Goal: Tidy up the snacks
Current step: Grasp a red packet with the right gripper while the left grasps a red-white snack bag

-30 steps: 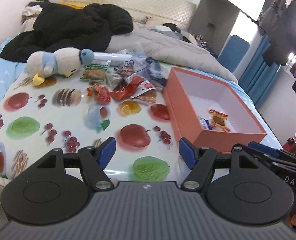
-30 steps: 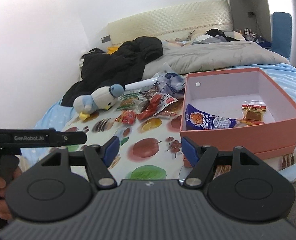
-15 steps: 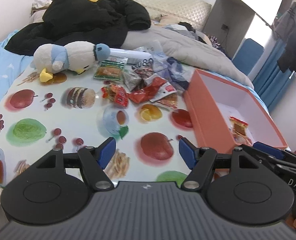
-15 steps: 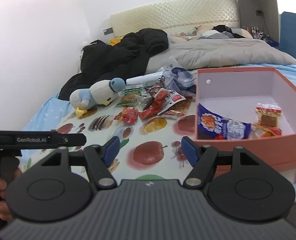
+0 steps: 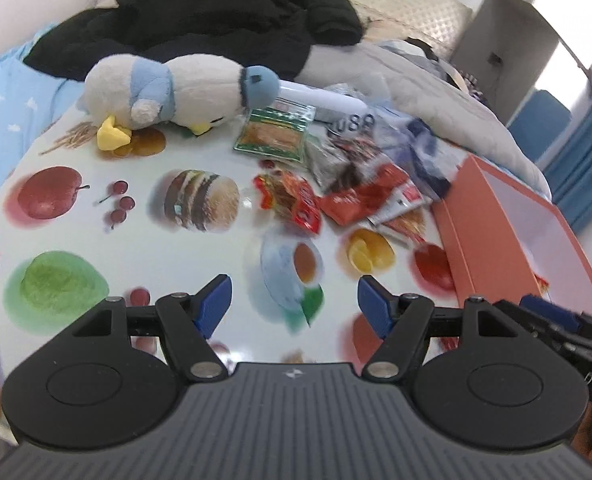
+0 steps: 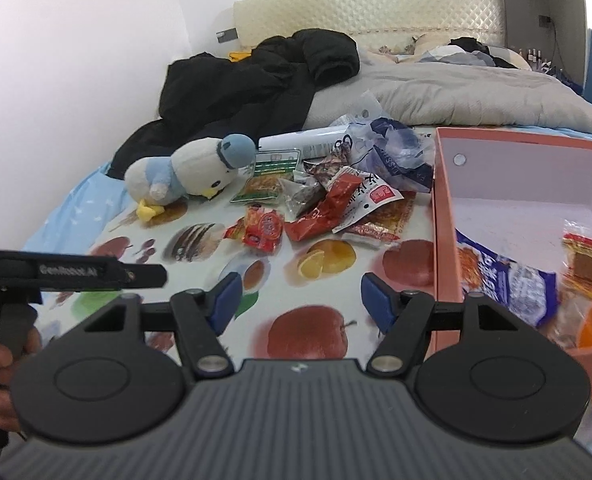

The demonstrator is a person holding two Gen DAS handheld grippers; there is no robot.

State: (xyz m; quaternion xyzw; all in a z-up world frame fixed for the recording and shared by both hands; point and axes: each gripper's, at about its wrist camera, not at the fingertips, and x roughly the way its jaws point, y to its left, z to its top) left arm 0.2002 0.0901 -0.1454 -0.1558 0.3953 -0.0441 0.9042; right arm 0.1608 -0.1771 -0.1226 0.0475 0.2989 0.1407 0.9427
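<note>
Left gripper: blue-tipped jaws spread, nothing between them, hanging over the fruit-print cloth above a printed teacup.

Right gripper: jaws spread likewise, empty, over a printed apple on the same cloth.

Snack pile: at 12 o'clock from the right gripper, loose on the cloth. Includes a small red packet nearest the jaws, a long red wrapper, a green-edged pack and a crumpled blue-white bag at the far side.

Orange box: at 2 o'clock from the right gripper, just beside the pile, lid off, pale inside. Holds a blue-white packet against the near wall and a small red-trimmed brown snack to its right.

Plush penguin: at 11 o'clock, lying on its side, touching the green-edged pack.

Black jacket and grey duvet: beyond the pile, on the bed.
</note>
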